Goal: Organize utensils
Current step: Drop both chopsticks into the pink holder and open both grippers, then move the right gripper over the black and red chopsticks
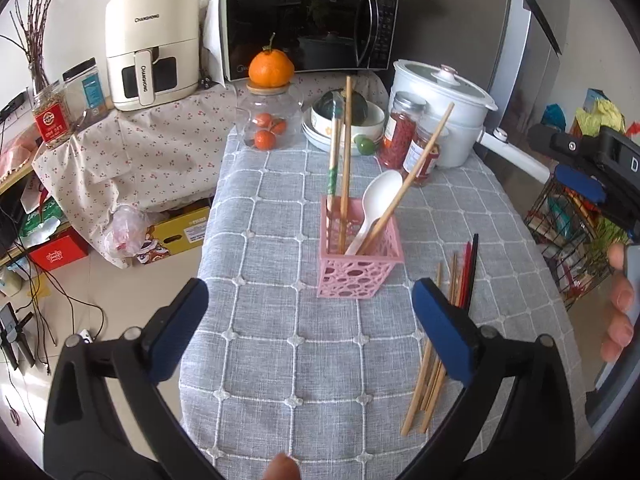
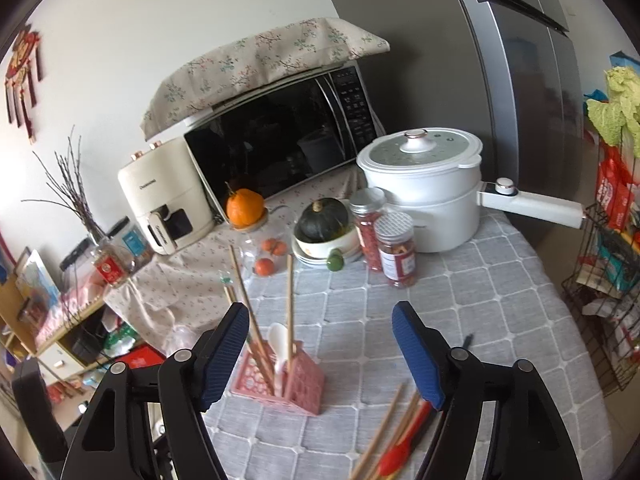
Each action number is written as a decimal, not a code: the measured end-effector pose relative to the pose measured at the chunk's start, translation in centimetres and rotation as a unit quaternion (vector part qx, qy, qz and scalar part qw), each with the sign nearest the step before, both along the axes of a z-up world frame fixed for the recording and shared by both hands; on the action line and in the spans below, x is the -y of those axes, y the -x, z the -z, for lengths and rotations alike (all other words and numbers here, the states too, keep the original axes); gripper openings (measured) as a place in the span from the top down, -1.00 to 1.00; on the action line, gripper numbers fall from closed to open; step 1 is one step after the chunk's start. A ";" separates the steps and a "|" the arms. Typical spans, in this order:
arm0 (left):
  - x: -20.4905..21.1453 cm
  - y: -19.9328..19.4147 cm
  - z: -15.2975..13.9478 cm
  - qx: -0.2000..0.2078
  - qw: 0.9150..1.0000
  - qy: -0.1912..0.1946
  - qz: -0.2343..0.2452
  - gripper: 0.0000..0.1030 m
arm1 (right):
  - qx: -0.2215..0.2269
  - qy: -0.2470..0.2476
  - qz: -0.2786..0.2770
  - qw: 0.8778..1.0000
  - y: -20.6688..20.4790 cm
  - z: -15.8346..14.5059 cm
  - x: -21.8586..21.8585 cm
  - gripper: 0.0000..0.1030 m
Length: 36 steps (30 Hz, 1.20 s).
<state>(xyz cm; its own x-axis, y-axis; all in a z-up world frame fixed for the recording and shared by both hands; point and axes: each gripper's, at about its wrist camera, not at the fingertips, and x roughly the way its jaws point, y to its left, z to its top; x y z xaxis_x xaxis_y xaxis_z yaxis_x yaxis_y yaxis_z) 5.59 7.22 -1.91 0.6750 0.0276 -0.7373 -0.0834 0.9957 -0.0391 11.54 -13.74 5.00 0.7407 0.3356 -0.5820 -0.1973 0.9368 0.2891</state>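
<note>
A pink lattice utensil basket (image 1: pixel 358 262) stands on the grey checked tablecloth (image 1: pixel 280 340). It holds a white spoon (image 1: pixel 378 200) and several chopsticks (image 1: pixel 345 168). Loose wooden, red and black chopsticks (image 1: pixel 444 320) lie to its right. My left gripper (image 1: pixel 310 328) is open and empty, above the cloth in front of the basket. My right gripper (image 2: pixel 316 354) is open and empty, above the basket (image 2: pixel 280 384) and the loose chopsticks (image 2: pixel 396 436). The right gripper also shows at the right edge of the left wrist view (image 1: pixel 592 184).
At the table's back stand a white electric pot (image 1: pixel 436 112), two jars (image 1: pixel 412 140), a stack of bowls with a squash (image 1: pixel 344 120) and a glass jar with oranges (image 1: pixel 268 120). A microwave (image 1: pixel 304 24) and air fryer (image 1: pixel 152 44) sit behind. A wire rack (image 1: pixel 576 232) stands right.
</note>
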 end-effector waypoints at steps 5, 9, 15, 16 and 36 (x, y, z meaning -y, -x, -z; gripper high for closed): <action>0.6 0.0 1.6 -0.019 1.000 -0.010 0.017 -0.99 | -0.035 0.045 0.010 0.998 0.1 1.9 1.8 -0.66; 1.1 -0.1 2.8 -0.036 0.999 -0.018 0.022 -0.99 | -0.053 0.088 0.014 0.995 0.2 3.6 2.9 -0.79; 1.9 -0.6 4.6 -0.071 0.997 -0.025 0.033 -0.99 | -0.122 0.133 0.006 0.984 -0.5 8.1 4.1 -0.84; 2.0 -0.7 4.9 -0.076 0.996 -0.025 0.035 -0.99 | -0.135 0.145 0.004 0.980 -0.7 9.0 4.2 -0.84; 3.5 -1.5 6.4 -0.103 0.993 -0.023 0.056 -0.99 | -0.257 0.135 0.097 0.952 -7.5 18.2 7.7 -0.84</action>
<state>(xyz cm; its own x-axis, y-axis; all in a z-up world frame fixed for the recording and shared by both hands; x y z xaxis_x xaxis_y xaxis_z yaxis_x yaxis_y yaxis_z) 7.05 3.73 -8.34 0.5111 -0.0017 -0.8595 0.0260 0.9996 0.0135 19.02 -21.40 -13.16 0.3677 0.0089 -0.9299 0.0888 0.9950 0.0447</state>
